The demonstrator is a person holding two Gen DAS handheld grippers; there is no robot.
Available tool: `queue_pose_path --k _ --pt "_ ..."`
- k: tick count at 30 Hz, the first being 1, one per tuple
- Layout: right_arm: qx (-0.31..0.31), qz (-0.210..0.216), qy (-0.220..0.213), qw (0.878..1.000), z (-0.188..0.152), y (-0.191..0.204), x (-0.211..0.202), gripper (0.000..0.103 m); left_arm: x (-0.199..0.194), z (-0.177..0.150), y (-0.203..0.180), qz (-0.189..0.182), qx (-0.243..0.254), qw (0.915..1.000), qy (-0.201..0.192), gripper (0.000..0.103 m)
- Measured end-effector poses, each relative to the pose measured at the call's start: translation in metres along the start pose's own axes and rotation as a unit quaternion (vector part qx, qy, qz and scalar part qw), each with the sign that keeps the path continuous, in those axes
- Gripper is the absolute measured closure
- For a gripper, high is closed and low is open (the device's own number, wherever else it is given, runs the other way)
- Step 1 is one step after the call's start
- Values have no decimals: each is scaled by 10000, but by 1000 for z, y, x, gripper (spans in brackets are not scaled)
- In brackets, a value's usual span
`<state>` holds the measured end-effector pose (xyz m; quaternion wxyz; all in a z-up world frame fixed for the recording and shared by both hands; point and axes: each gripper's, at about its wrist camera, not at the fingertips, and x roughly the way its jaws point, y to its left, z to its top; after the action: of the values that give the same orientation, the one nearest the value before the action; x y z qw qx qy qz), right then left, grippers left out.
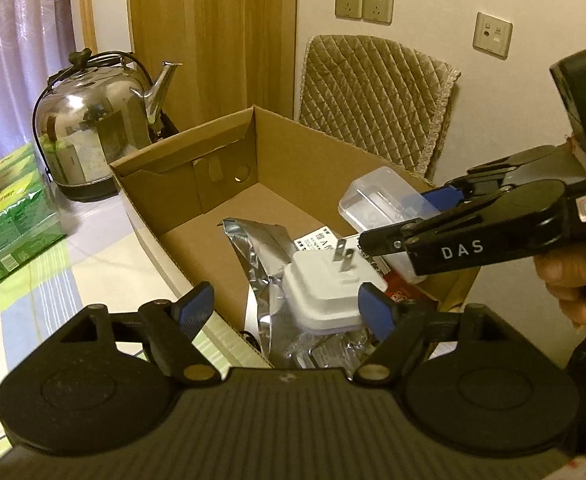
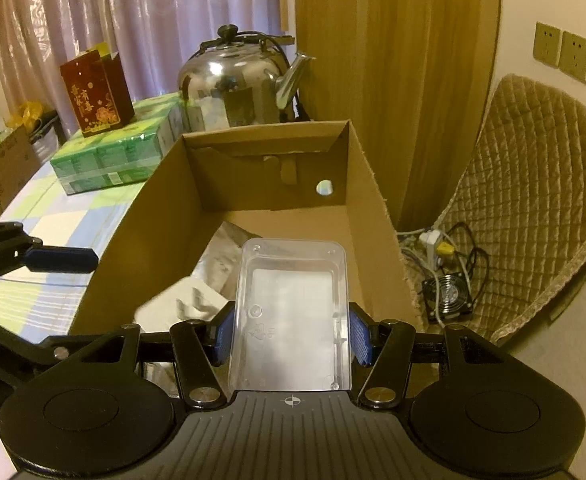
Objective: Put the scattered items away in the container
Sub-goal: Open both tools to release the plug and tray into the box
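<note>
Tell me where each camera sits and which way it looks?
Left wrist: sits on the left claw, looking over its open fingers into the box; shows the right claw and a hand.
Right wrist: sits on the right claw, looking along the box, gripping a clear tub; a left claw finger shows.
Both see: box, kettle, tub.

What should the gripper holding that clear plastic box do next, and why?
Probably lower it a little and open the fingers. The right gripper is clamped on the clear plastic box, which already hangs over the open cardboard box, above the foil bag and white plug adapter inside. The left gripper is open and holds nothing.
</note>
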<state>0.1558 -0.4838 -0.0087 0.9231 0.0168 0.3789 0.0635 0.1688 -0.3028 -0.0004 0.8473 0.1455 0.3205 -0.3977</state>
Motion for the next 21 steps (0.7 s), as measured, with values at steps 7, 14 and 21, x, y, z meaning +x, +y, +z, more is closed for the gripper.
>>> queue_pose_path --k 7,14,21 --pt "140 36 -34 9999 0 -4 -4 45 -4 -7 2 -6 -101 9999 2 27" --pt "179 9 -228 9996 1 -6 -18 31 -12 -12 2 3 -182 9998 -62 26" --pt "371 -46 -417 9984 -1 -8 -43 29 -26 -15 -4 59 -234 9996 -110 23"
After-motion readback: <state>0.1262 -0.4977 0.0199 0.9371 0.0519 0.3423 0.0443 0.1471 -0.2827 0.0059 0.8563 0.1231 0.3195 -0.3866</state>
